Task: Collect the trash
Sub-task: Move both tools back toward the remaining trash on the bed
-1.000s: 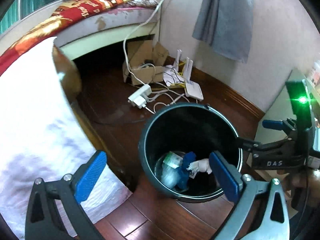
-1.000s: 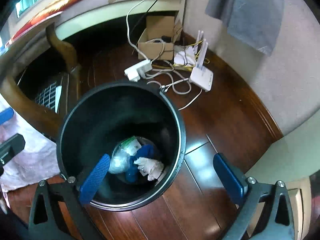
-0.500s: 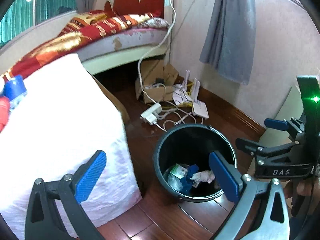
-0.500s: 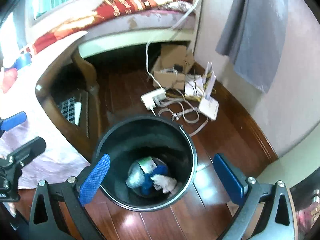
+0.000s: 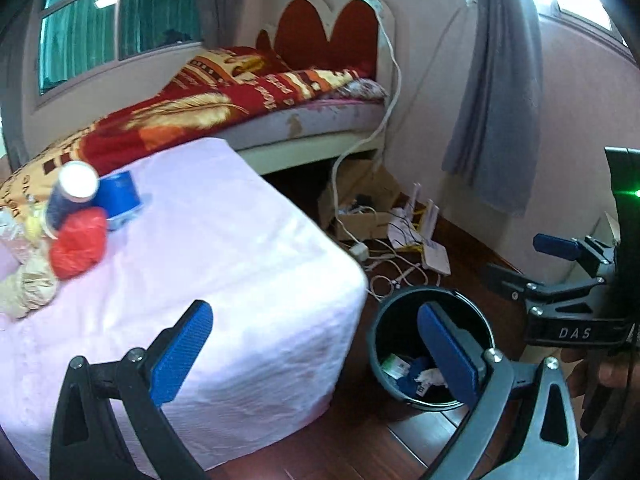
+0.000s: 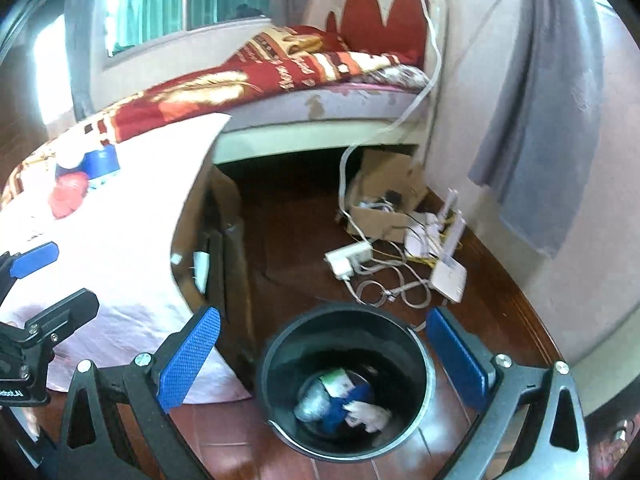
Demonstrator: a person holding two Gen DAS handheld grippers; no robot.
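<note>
both gripper sets (image 5: 316, 346) (image 6: 326, 350) wide, empty, above bin (image 6: 344, 384)

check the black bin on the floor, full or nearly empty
Nearly empty: the black bin stands upright with only a few crumpled scraps at the bottom, its inner walls bare above them.

Your left wrist view looks down across the pink-clothed desk (image 5: 224, 240). Your right looks steeply into the round black plastic bin (image 6: 344, 324). Both views share that bin and the bed (image 5: 256, 92).

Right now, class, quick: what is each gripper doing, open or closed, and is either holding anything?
Left gripper: open, holding nothing, between the table and the bin.
Right gripper: open, holding nothing, above the bin.
</note>
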